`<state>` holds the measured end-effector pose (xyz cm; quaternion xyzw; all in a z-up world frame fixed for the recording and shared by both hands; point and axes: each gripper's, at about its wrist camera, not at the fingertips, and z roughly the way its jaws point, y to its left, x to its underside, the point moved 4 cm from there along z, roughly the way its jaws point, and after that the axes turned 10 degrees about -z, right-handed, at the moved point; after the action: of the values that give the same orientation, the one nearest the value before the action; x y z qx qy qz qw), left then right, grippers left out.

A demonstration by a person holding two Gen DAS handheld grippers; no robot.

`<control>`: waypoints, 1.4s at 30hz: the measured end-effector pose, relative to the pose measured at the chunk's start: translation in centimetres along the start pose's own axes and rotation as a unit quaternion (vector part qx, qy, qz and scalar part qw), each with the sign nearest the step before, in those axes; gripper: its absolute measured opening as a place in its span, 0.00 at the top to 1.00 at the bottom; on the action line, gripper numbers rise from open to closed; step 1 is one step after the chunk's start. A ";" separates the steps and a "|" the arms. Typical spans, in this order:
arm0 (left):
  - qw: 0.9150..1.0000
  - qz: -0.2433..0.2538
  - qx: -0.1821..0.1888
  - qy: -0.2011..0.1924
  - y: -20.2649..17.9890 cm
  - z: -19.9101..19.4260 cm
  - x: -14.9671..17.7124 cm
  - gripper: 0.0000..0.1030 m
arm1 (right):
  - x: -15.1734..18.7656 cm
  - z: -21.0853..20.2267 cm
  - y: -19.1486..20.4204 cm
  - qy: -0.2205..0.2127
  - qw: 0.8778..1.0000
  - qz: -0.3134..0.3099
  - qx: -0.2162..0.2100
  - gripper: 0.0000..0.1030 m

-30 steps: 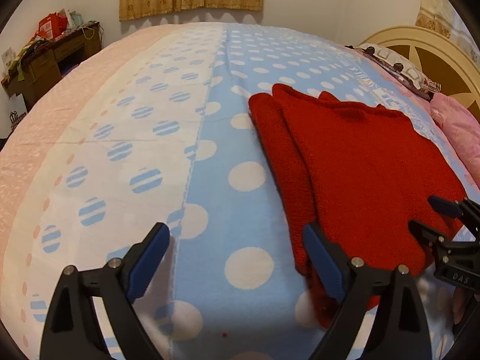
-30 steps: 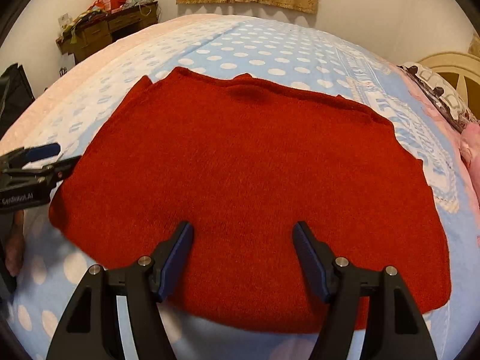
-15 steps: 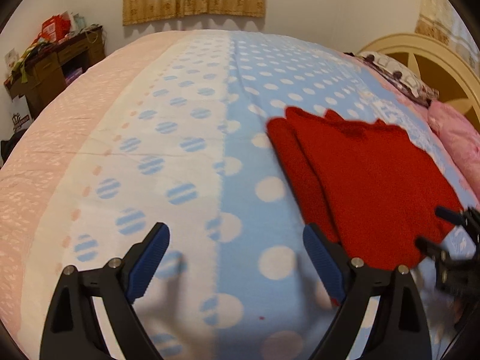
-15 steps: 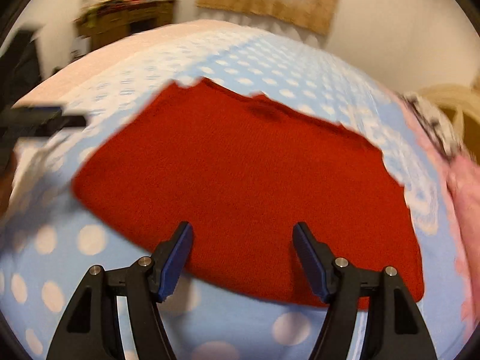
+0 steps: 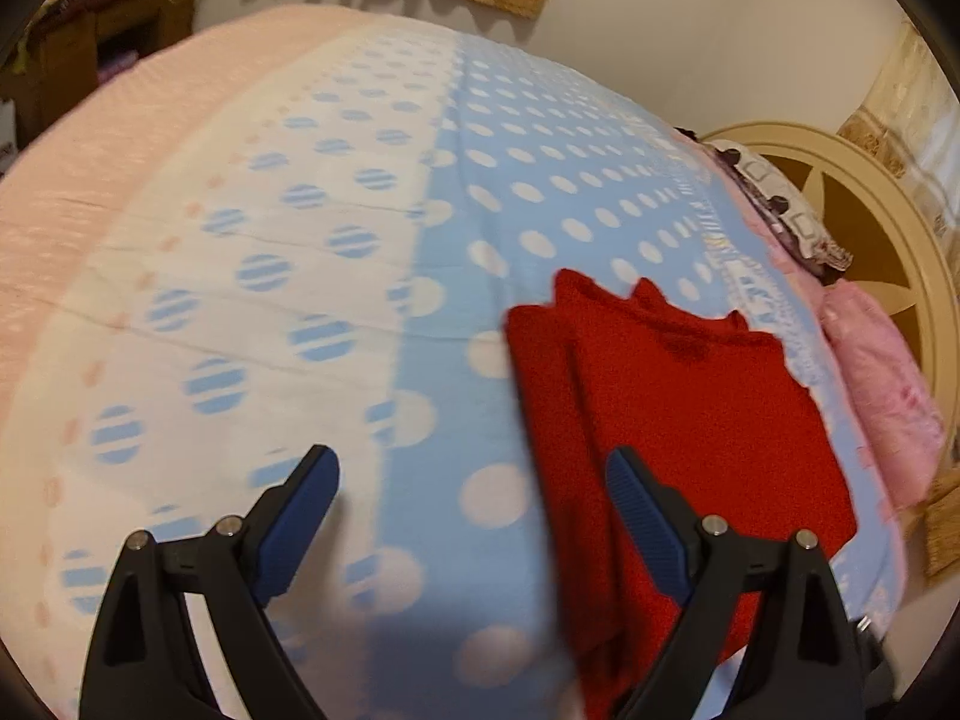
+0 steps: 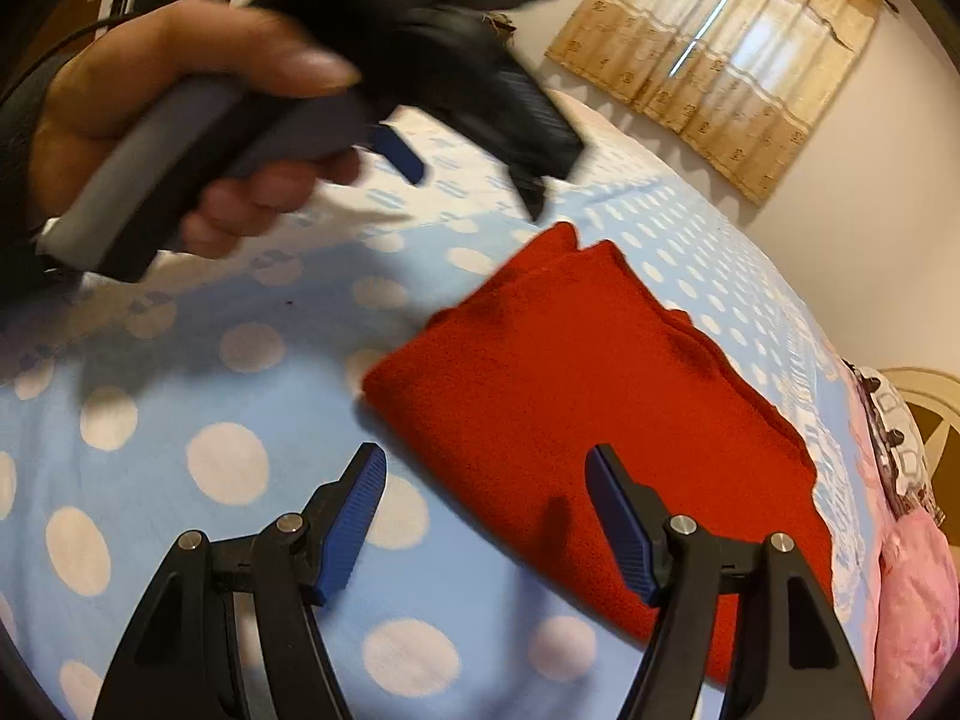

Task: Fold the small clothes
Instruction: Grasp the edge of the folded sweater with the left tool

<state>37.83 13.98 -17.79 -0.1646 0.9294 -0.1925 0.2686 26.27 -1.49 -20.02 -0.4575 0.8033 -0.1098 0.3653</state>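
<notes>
Right wrist view — red garment [image 6: 588, 420] beyond the empty hand-held gripper [image 6: 486, 516].

A wide bedspread [image 5: 468, 276] covers the bed: a pale blue stretch with white dots, a white band with striped blue dots beside it, and a pink strip along the far edge. At the head stands a cream, rounded headboard [image 5: 900, 228] with a fan-shaped cut-out. A pink pillow [image 5: 882, 384] lies against it, with a dark patterned pillow [image 5: 780, 204] just behind. Tan curtains [image 6: 738, 60] hang on the white wall. A cluttered wooden desk [image 5: 102, 42] stands in the far corner.
</notes>
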 end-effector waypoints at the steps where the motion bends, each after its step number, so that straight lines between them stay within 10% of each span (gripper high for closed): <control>1: 1.000 0.000 0.008 0.010 -0.4 0.6 -0.1 0.10 | -0.1 0.2 0.3 0.002 1.000 -0.003 -0.002 0.32; 20: 0.998 0.019 0.036 0.042 -3.3 5.5 -1.3 0.12 | -0.7 2.0 0.9 0.013 1.000 -0.008 0.027 0.37; 23: 0.998 0.030 0.030 0.038 -3.7 5.9 -1.5 0.32 | -0.5 2.2 0.8 0.021 1.000 -0.001 0.022 0.76; 27: 0.996 0.025 0.060 0.055 -3.8 6.3 -1.9 0.83 | -0.4 1.9 0.5 0.017 1.000 0.003 0.022 0.87; 42: 0.985 -0.062 0.151 0.061 -4.4 4.9 -3.6 0.88 | 0.8 -2.2 -3.1 -0.032 0.997 0.070 0.030 0.93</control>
<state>44.33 10.29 -18.12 -0.1671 0.8924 -0.3563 0.2208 26.53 -4.21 -17.24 -0.3921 0.8177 -0.0933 0.4110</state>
